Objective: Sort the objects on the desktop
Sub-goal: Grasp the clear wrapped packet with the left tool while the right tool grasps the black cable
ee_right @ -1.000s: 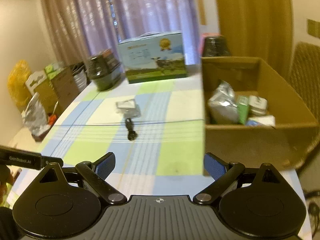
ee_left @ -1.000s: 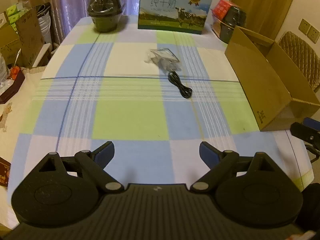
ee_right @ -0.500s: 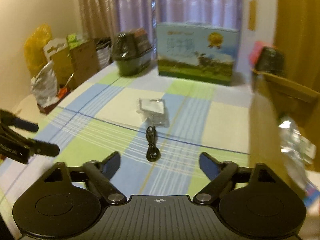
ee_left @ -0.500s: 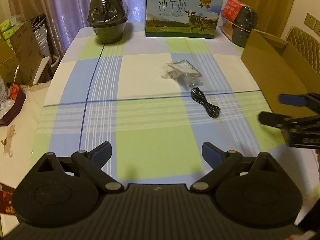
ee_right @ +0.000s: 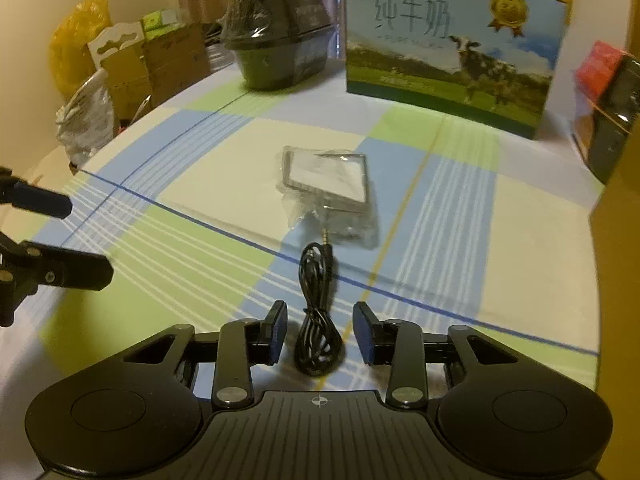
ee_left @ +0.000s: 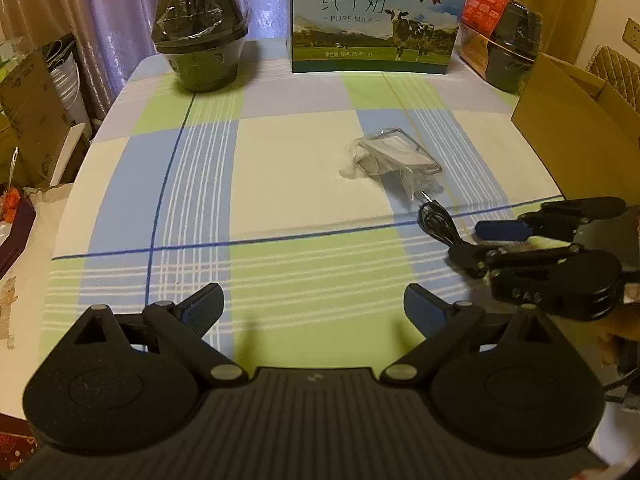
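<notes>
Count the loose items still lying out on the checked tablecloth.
2: a coiled black cable between the right tool's fingers, and a plastic-wrapped packet just beyond it. Others may lie out of view.

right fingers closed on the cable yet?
No: in the right wrist view the right gripper is open, its fingers on either side of the cable with gaps showing.

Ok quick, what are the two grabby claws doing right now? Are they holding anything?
Left gripper: open, holding nothing.
Right gripper: open, one finger on each side of the black cable, not squeezing it yet.
</notes>
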`<state>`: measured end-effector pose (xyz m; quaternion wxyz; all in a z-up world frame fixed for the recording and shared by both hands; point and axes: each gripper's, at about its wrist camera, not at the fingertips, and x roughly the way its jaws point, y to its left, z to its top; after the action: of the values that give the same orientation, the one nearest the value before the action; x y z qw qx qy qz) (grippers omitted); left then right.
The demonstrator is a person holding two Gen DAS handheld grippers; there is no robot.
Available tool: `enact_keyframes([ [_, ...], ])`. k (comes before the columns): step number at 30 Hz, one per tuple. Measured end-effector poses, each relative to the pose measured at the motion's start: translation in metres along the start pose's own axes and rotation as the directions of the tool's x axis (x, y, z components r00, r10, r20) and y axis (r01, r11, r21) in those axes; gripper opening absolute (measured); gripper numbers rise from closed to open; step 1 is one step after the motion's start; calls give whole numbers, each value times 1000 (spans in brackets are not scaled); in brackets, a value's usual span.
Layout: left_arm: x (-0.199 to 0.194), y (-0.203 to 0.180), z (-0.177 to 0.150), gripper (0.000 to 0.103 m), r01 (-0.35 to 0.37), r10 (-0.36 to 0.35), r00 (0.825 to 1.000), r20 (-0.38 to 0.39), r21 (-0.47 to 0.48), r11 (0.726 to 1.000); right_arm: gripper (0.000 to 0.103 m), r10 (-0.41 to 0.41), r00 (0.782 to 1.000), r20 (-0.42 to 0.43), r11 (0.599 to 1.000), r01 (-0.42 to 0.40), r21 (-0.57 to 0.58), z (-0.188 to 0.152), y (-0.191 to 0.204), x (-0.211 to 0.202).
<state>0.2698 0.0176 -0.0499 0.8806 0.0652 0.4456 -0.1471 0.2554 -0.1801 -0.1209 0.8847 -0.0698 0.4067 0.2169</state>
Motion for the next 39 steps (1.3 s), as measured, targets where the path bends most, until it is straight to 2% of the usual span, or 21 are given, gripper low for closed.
enact_keyframes([
  [4, 10, -1, 4, 95, 8, -8, 1000, -2, 1, 1000, 30, -11, 1000, 9, 999, 11, -41, -2, 4, 10],
  [6, 14, -5, 6, 95, 16, -16, 1000, -1, 9, 1000, 15, -10, 1000, 21, 999, 11, -51, -5, 6, 9],
  [7, 15, -6, 7, 95, 19, -18, 1000, -1, 13, 1000, 12, -14, 1000, 23, 998, 16, -54, -5, 7, 8],
  [14, 23, -24, 21, 94, 51, -51, 999, 11, 38, 998, 11, -73, 996, 45, 997, 73, 16, -12, -5, -13],
  [23, 50, -54, 53, 94, 88, -91, 994, 61, 44, 995, 11, -156, 986, 56, 977, 146, 156, 6, -51, -31],
  [26, 63, -66, 60, 88, 111, -114, 992, 59, 49, 993, 11, -172, 984, 54, 968, 159, 194, 6, -62, -31],
  [29, 77, -76, 64, 72, 129, -131, 990, 51, 31, 991, 11, -191, 980, 57, 959, 174, 223, 5, -68, -31],
  [35, 99, -79, 70, 68, 87, -81, 994, 72, -85, 993, 11, -199, 978, 69, 963, 182, 201, 2, -68, -31],
  [38, 108, -79, 75, 61, 67, -58, 996, 72, -129, 989, 11, -196, 978, 69, 963, 179, 201, 1, -69, -29],
  [39, 110, -79, 75, 56, 60, -50, 996, 72, -132, 989, 11, -195, 978, 68, 963, 178, 202, 1, -70, -29],
])
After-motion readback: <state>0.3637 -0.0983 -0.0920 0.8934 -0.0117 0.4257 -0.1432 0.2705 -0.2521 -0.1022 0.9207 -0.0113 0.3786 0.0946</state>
